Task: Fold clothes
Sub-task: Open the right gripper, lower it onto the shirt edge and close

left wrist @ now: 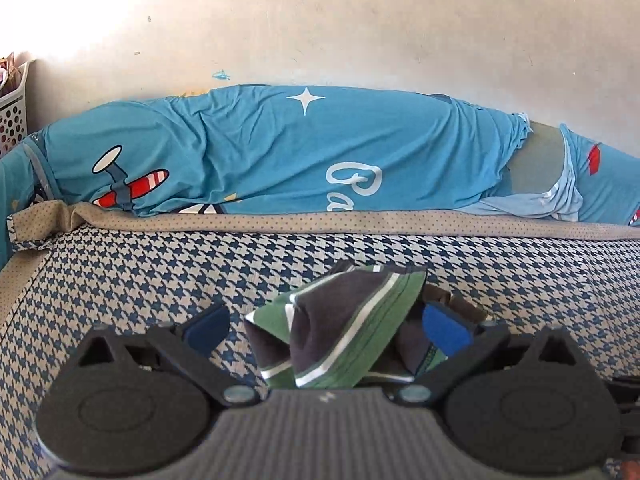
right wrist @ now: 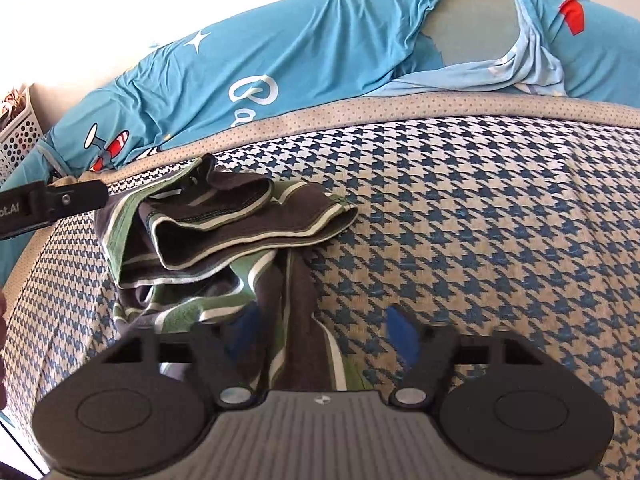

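Garment: striped piece (right wrist: 224, 216) in dark grey, green and white, crumpled in a loose heap on the bed, toward its left side as the right wrist view has it.
Garment folds: one banded flap doubled over on top, a long dark strip trailing down toward the right tool.
Right tool: right tool (right wrist: 320, 332) low over the near end of that strip, cloth lying between its blue pads (right wrist: 402, 330); jaws partly apart and not pinching the fabric, so it counts as open.
Left tool: left tool (left wrist: 324, 324) spread wide with a bunched fold of the garment (left wrist: 340, 320) rising between the fingers; the right-hand blue pad (left wrist: 444, 328) is right at the cloth, the other stands clear, so no grip.
Left tool, seen from the right: its black finger (right wrist: 60, 200) comes in at the far left edge of the heap.
Bed: blue-and-cream houndstooth mat (right wrist: 480, 220) with a dotted beige border (left wrist: 360, 222).
Behind: rolled blue quilt (left wrist: 280, 152) with a star and a little plane, along the pale wall (left wrist: 360, 20).
Far left: white perforated basket (left wrist: 14, 116).
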